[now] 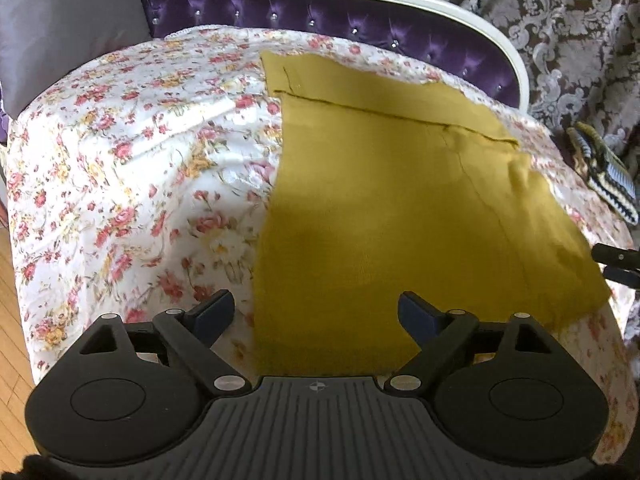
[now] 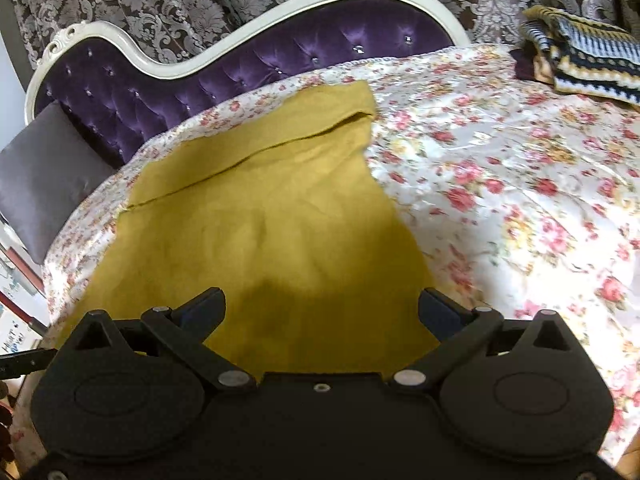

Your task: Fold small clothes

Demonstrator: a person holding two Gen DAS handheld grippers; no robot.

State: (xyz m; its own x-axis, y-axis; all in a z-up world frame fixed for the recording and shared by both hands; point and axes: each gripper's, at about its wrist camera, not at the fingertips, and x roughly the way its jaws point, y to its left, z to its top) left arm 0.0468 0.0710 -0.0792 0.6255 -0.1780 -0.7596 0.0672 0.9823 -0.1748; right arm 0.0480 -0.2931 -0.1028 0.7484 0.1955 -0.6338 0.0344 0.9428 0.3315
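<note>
A mustard-yellow garment (image 1: 384, 208) lies spread flat on the floral bedspread (image 1: 132, 152), its far end folded over just short of the purple tufted headboard (image 1: 312, 20). The left gripper (image 1: 316, 312) hangs above the garment's near edge with its jaws spread wide, one finger over the bedspread and one over the cloth, gripping nothing. The right gripper (image 2: 322, 308) stands released too, above the same near edge. A striped knitted blanket (image 2: 580, 56) lies on the bedspread well away from the garment. No readable writing shows anywhere.
</note>
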